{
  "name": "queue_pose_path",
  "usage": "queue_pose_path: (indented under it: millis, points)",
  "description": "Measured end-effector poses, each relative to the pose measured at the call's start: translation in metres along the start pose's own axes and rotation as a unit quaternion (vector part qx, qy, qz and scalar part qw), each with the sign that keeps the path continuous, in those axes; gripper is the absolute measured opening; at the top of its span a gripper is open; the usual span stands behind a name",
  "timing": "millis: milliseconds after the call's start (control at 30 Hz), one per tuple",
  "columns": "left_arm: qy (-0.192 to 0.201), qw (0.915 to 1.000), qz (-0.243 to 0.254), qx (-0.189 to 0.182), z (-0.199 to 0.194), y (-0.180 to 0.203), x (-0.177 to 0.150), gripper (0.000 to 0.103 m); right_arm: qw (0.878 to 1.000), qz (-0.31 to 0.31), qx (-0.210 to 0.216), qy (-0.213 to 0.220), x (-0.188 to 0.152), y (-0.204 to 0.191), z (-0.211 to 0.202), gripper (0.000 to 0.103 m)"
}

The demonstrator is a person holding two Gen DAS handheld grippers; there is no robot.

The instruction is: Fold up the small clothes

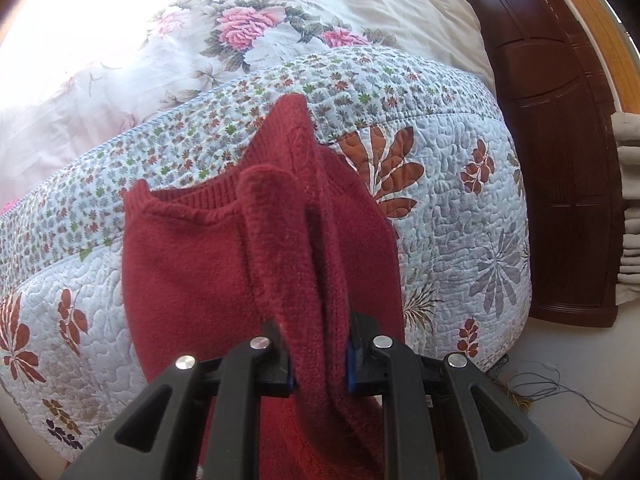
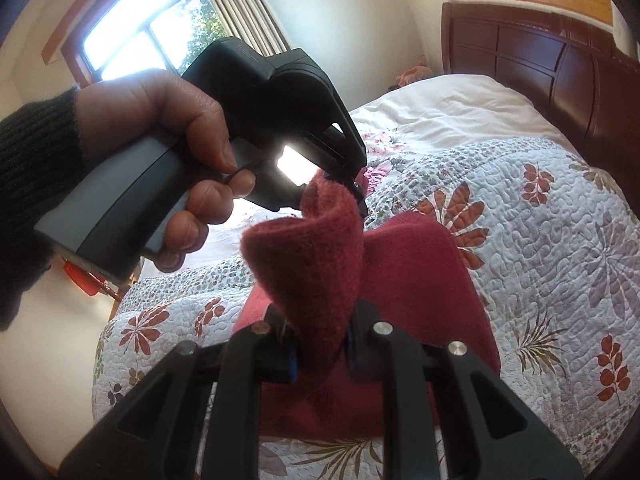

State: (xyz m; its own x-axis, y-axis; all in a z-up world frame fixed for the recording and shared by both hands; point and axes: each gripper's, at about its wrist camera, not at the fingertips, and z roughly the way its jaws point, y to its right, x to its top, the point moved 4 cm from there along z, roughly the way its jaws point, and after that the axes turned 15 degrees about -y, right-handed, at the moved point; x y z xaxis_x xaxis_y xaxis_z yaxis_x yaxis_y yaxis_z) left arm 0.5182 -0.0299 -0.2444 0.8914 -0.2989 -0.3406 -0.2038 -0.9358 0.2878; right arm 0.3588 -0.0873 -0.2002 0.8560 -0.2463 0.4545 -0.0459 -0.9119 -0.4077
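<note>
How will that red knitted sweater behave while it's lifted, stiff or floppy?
Probably floppy: the red sweater curls and sags between the left gripper and right gripper. Its fuzzy knit likely grips rather than slips. It looks fairly thick, so folds may stay bulky on the quilt.

Sweater (image 1: 180,264): on quilt (image 1: 460,216), atop bed; one strip raised off it, clamped between left hand-held gripper (image 1: 320,364) and right hand-held gripper (image 2: 320,356). Duvet (image 1: 248,40): behind quilt, toward headboard (image 2: 540,64). Window (image 2: 136,28) and curtain (image 2: 240,4): far wall, left of bed. Hand (image 2: 160,128): left of raised strip.
</note>
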Motion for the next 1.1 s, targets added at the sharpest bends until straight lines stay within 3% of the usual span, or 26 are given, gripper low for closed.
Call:
queue_pose_path:
  millis: [267, 500, 600, 633, 700, 800, 867, 933, 1033, 1100]
  points:
    - [-0.012, 0.999, 0.002, 0.043, 0.029, 0.029, 0.01, 0.017, 0.997, 0.055, 0.048, -0.015, -0.013, 0.048, 0.006, 0.016]
    - [0.004, 0.9977, 0.006, 0.067, 0.046, 0.041, 0.011, 0.017, 0.99, 0.092, 0.103, -0.035, -0.029, 0.082, 0.018, 0.016]
    - [0.022, 0.9984, 0.0, 0.051, 0.048, 0.041, 0.011, 0.027, 0.985, 0.108, 0.128, -0.044, -0.036, 0.094, 0.023, 0.016]
    - [0.03, 0.9989, 0.002, 0.035, 0.047, 0.042, 0.011, 0.037, 0.983, 0.115, 0.136, -0.049, -0.038, 0.098, 0.025, 0.016]
    - [0.051, 0.9987, 0.006, -0.008, 0.039, 0.043, 0.008, 0.045, 0.977, 0.127, 0.159, -0.067, -0.042, 0.107, 0.031, 0.018]
    - [0.101, 0.9921, 0.01, -0.073, 0.012, 0.036, -0.006, 0.054, 0.964, 0.153, 0.192, -0.098, -0.051, 0.128, 0.04, 0.033]
    - [0.136, 0.9852, 0.019, -0.103, -0.009, 0.026, -0.026, 0.057, 0.949, 0.174, 0.234, -0.118, -0.055, 0.144, 0.043, 0.049]
    - [0.161, 0.9795, 0.031, -0.117, -0.025, 0.014, -0.053, 0.06, 0.93, 0.193, 0.283, -0.136, -0.056, 0.158, 0.042, 0.072]
    - [0.183, 0.9722, 0.066, -0.131, -0.034, -0.005, -0.103, 0.063, 0.894, 0.205, 0.348, -0.192, -0.051, 0.168, 0.052, 0.076]
    - [0.19, 0.9702, 0.09, -0.12, -0.029, -0.013, -0.139, 0.063, 0.888, 0.193, 0.357, -0.215, -0.044, 0.169, 0.056, 0.077]
